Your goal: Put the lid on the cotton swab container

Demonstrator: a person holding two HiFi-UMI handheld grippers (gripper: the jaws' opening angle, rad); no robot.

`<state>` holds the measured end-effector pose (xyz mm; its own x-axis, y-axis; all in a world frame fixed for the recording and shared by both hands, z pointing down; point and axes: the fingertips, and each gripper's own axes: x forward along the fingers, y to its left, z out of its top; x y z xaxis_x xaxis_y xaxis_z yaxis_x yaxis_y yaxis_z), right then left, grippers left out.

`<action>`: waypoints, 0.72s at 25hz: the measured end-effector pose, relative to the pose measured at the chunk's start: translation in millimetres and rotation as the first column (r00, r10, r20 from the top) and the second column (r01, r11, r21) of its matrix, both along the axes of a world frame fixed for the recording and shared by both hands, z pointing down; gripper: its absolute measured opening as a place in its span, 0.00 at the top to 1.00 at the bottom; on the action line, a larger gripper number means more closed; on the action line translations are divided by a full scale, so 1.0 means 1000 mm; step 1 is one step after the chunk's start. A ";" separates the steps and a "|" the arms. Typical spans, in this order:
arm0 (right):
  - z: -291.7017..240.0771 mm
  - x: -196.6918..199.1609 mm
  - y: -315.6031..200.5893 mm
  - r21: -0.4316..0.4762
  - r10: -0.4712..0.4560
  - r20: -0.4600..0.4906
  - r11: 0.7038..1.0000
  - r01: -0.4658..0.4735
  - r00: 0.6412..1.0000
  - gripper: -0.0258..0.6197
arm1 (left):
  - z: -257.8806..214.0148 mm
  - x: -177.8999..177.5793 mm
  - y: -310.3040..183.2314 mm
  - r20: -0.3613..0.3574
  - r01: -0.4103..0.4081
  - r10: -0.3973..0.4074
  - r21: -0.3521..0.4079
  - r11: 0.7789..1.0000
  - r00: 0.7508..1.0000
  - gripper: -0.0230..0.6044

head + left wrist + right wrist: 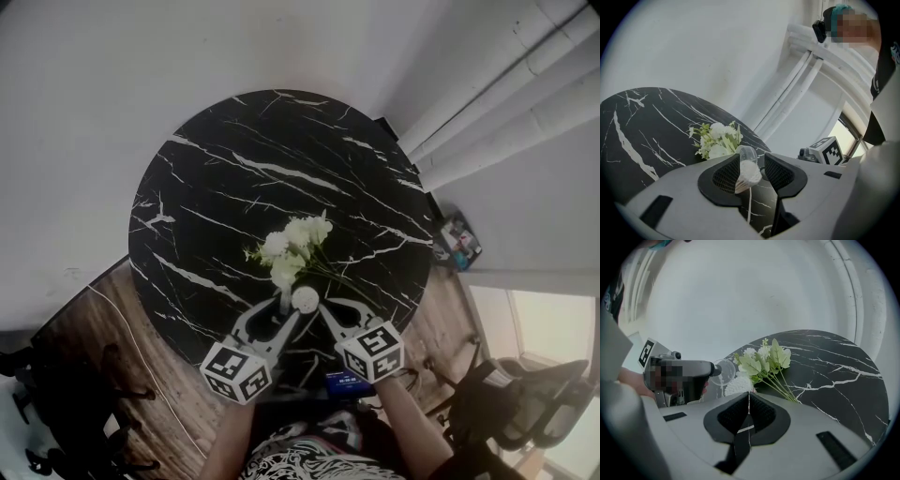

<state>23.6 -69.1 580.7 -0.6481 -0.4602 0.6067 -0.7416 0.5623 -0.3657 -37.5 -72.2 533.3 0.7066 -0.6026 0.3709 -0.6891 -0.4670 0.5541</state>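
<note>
The cotton swab container is a small clear tube with white swab heads packed inside and a clear top section above them. It leans between the pads of my left gripper, which is shut on it. From the head view it shows as a white round spot at the tip of the left gripper. The right gripper sits just to its right, apart from it. In the right gripper view the jaws are shut and hold nothing, and the container shows beyond them. I cannot make out a separate lid.
A bunch of white artificial flowers lies mid-table just beyond the container. The round black marble table stands by a white wall with pipes. Office chairs stand on the wooden floor at both lower corners.
</note>
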 end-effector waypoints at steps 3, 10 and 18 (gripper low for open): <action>0.001 0.002 0.001 -0.003 -0.001 0.000 1.000 0.001 1.000 0.93 | -0.003 0.005 0.002 -0.005 -0.024 0.024 0.016 1.000 1.000 0.71; -0.001 0.004 0.001 -0.001 0.008 0.006 1.000 -0.008 1.000 0.93 | -0.003 0.011 0.003 -0.017 -0.040 0.040 0.011 0.999 0.999 0.71; -0.014 0.009 -0.005 0.034 0.020 0.015 0.999 -0.021 1.000 0.93 | 0.000 0.014 0.002 -0.023 -0.058 0.059 0.006 0.998 0.998 0.71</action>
<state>32.9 -73.6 566.9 -0.6473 -0.4936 0.5808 -0.7477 0.5594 -0.3578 -23.0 -70.0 533.1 0.7492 -0.5617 0.3510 -0.6474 -0.5088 0.5674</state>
